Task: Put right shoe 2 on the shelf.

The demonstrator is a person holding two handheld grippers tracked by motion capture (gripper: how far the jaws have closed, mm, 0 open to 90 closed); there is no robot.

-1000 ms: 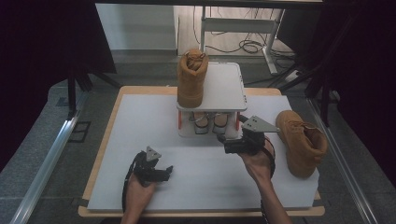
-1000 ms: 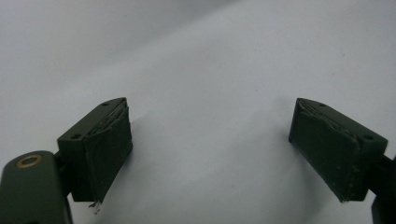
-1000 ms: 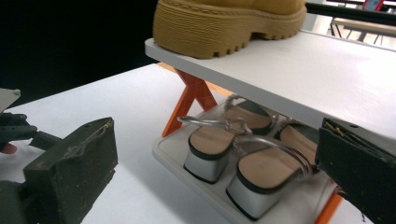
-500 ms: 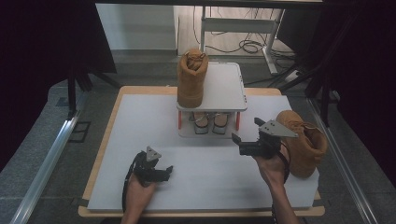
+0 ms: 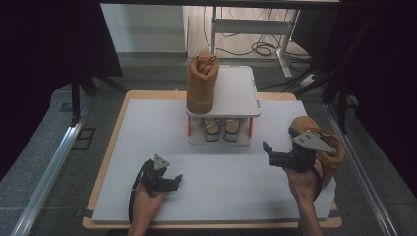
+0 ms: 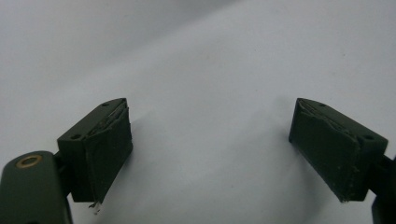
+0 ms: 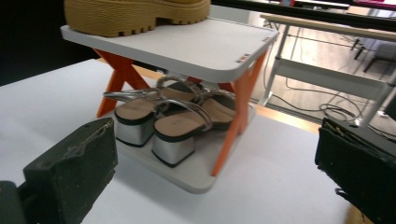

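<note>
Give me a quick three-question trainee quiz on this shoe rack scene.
1. True or false: the right gripper holds a boot.
2. What sits on the rack's lower shelf? A) sandals B) a boot C) nothing
3. Where is the second boot?

Key:
1. False; its jaws stand open and empty, as do the left gripper's.
2. A, the sandals; one boot stands on top.
3. On the table, right edge, behind the right gripper.

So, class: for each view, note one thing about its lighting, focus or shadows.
High view: dim surroundings, evenly lit white table top, soft detail. Left gripper view: the left tool casts soft shadows on the white surface, background blurred. Right gripper view: silver block-heel sandals fairly sharp, the near right tool jaws blurred.
</note>
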